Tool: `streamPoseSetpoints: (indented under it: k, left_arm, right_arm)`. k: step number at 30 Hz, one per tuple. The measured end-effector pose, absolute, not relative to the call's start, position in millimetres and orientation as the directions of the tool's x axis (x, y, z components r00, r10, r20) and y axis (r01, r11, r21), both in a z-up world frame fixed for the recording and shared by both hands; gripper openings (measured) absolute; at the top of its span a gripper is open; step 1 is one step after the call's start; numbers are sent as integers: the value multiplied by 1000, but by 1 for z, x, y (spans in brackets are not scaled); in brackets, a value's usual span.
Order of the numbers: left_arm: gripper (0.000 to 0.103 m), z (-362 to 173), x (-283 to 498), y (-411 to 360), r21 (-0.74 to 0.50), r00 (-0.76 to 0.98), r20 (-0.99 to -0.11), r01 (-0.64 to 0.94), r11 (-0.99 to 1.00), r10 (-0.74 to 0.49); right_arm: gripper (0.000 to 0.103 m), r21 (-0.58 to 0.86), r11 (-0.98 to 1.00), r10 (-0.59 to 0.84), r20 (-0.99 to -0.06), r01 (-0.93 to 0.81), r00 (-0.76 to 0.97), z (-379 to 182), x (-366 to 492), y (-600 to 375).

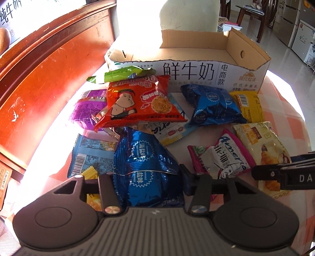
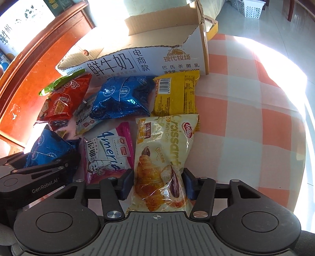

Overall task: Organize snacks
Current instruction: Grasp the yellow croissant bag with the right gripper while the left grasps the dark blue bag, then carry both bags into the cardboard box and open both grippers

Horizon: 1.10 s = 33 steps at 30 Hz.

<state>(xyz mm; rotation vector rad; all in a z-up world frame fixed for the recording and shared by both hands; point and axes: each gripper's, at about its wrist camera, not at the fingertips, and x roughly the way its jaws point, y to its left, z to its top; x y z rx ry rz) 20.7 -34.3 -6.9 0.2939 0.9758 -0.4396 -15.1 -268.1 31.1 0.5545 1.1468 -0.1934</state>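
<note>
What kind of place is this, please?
Probably a home dining area: a checked tablecloth, wooden chairs on a tiled floor, and a fridge behind.

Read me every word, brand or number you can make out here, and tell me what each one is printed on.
"鲜牛奶", "电商款", "现代牧场", "巴氏杀菌乳": cardboard milk box
"Croissant": croissant packet between the right gripper's fingers
"Ameri...": pink-edged packet
"GenRobot.AI": left gripper
"海盐味": blue foil packet
"DA...": right gripper's side, cut off
Barcode digits on yellow packet: too small.
</note>
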Motion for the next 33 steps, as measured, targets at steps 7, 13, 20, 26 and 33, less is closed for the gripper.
streamPoseSetpoints:
  k: [7,13,20,26,33]
  left_arm:
    - [49,8,9,-23,62,527,-813,500,864,-246]
    - [49,17,7,-22,62,548,-795,503,862,-262]
    - [49,32,-2,-28,107,599,-749,531,841,-282]
    - [49,44,-13,-29,146,641,-705,551,822,-304]
    - [49,49,-12,-38,177,669,-676,554,813,-309]
  right_arm:
    - [49,346,856,150,-877,385,456,42,-21,-273]
    - [49,368,857,155,-852,360,500,54,-31,-279]
    - [49,357,881,144,-828,311,542,65,-37,-275]
    - [49,329,905,132,-819,268,559,70,-33,-267]
    - [49,301,923,114,-810,241,575,74,-30,-260]
